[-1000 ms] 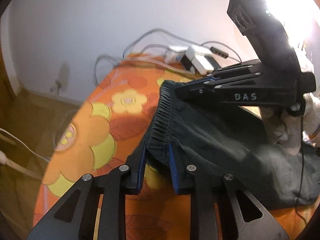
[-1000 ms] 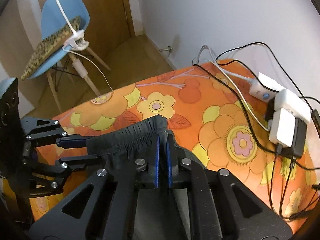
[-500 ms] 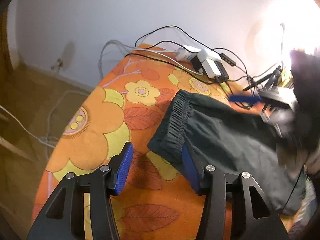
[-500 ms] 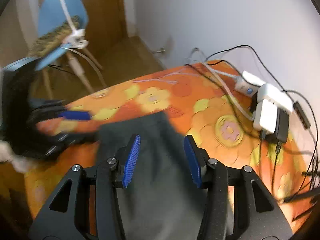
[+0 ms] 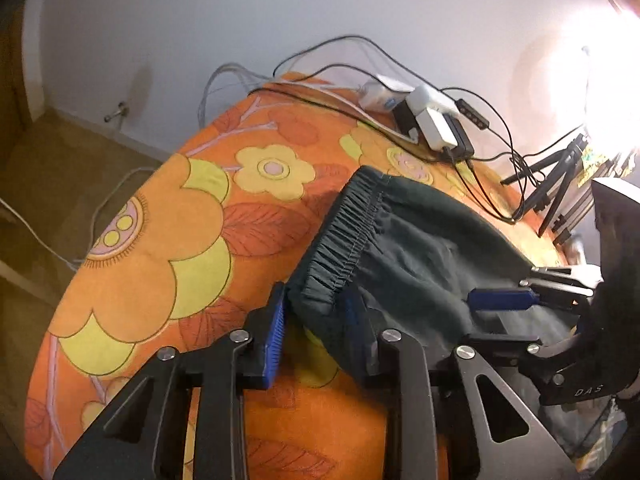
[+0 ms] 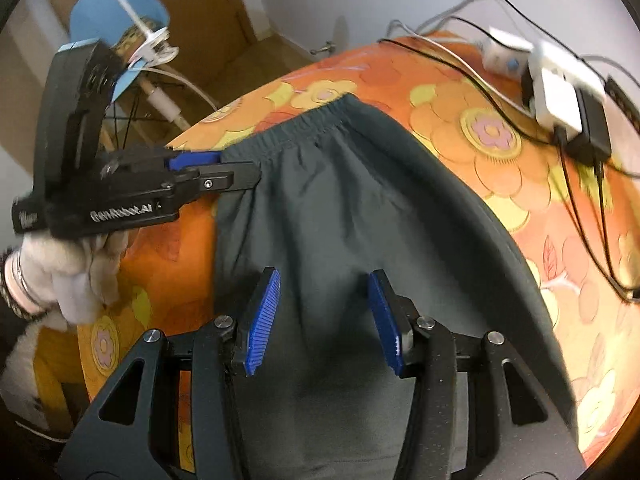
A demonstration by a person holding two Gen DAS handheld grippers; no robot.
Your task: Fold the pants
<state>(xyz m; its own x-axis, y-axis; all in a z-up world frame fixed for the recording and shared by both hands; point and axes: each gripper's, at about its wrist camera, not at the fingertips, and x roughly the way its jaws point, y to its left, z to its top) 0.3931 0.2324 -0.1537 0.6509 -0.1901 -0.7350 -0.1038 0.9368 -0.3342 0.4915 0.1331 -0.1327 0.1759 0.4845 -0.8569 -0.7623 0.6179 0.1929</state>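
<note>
Here the pants (image 6: 344, 216) lie flat on the bench (image 6: 472, 168), which wears an orange cloth with big yellow flowers. The dark fabric runs from its gathered waistband (image 5: 348, 236) at the far end back toward both cameras, and one long edge follows the bench's rim.

The left tool (image 5: 314, 326) sits at the near corner of the waistband. Its fingers stand apart, with the corner of the cloth lying between the blue pads (image 5: 276, 332); the left pad is clear of the fabric, and the right one is partly hidden behind a fold, so contact there cannot be told. From the right wrist view this tool (image 6: 224, 166) comes in from the side, held by a gloved hand (image 6: 76, 276), its tips at the waistband's corner.

The right tool (image 6: 324, 312) hovers over the middle of the pants with its fingers wide apart, gripping nothing; dark cloth fills the gap between the pads (image 6: 262, 316). In the left wrist view it (image 5: 500, 316) shows at the right edge, low over the fabric.

At the bench's far side lie white chargers (image 5: 432, 120) amid a tangle of cables (image 5: 492, 152). A blue chair (image 6: 116, 12) stands on the floor beyond.
</note>
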